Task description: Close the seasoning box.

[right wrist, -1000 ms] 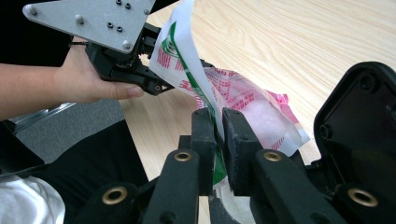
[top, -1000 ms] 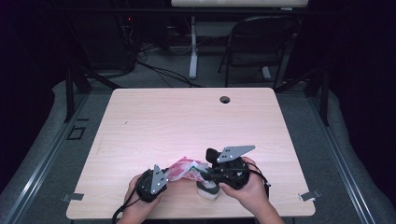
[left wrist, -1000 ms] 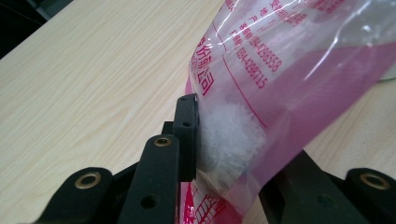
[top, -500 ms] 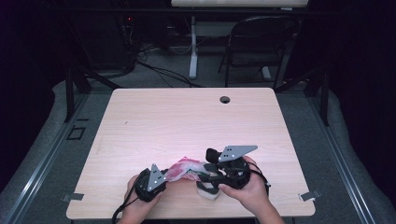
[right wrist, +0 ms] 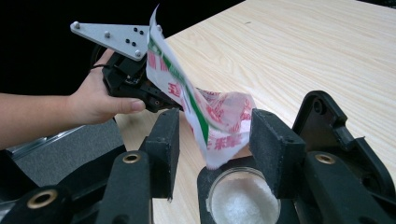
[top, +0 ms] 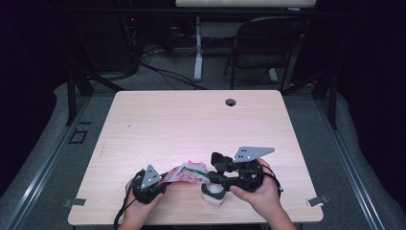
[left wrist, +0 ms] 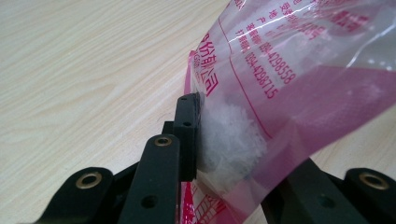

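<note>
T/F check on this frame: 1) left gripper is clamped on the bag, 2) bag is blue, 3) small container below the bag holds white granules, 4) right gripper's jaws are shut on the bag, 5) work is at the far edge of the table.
1. The left gripper is clamped on the plastic bag. True: in the left gripper view its jaws pinch the bag where white granules show through.
2. The bag is blue. False: it is clear with pink-red print and a green stripe.
3. The small container under the bag's lower corner holds white granules. True.
4. The right gripper is shut on the bag. False: its jaws stand apart on either side of the bag.
5. The work happens at the table's far edge. False: it is at the near edge, by the person.
</note>
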The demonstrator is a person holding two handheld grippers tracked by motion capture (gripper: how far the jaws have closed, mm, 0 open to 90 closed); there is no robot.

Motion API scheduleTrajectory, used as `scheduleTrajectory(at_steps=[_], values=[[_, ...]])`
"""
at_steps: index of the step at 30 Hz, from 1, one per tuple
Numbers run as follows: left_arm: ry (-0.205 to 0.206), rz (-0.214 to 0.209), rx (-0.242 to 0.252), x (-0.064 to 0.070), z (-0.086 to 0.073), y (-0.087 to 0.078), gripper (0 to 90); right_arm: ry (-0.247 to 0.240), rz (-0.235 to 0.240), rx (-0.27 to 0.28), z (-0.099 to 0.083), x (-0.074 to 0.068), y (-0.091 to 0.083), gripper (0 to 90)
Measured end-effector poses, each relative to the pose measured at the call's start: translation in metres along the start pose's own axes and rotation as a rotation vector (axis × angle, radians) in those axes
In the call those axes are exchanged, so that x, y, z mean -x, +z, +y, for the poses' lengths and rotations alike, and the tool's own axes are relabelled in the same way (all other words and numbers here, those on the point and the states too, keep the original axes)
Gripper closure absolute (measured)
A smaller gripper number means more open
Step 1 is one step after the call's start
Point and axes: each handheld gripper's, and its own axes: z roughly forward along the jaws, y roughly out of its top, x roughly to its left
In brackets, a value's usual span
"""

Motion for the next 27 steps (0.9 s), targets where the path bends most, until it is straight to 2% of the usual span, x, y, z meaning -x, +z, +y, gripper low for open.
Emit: scheduleTrajectory(at_steps=[11, 18, 23, 27], values=[[-0.049, -0.020, 0.013, -0.006, -0.003, 0.001, 75.5, 0.008, -0.009, 0.013, 0.000, 0.002, -0.003, 53.0], [-0.140, -0.056, 0.026, -0.014, -0.007, 0.001, 75.6, 0.019, -0.014, 0.026, -0.001, 0.004, -0.005, 53.1], [-0.224, -0.083, 0.037, -0.020, -0.012, 0.003, 75.6, 0.018, -0.013, 0.021, -0.001, 0.005, -0.005, 53.0], [-0.258, -0.096, 0.044, -0.023, -0.014, 0.003, 75.7, 0.020, -0.015, 0.021, -0.001, 0.005, -0.005, 53.1]])
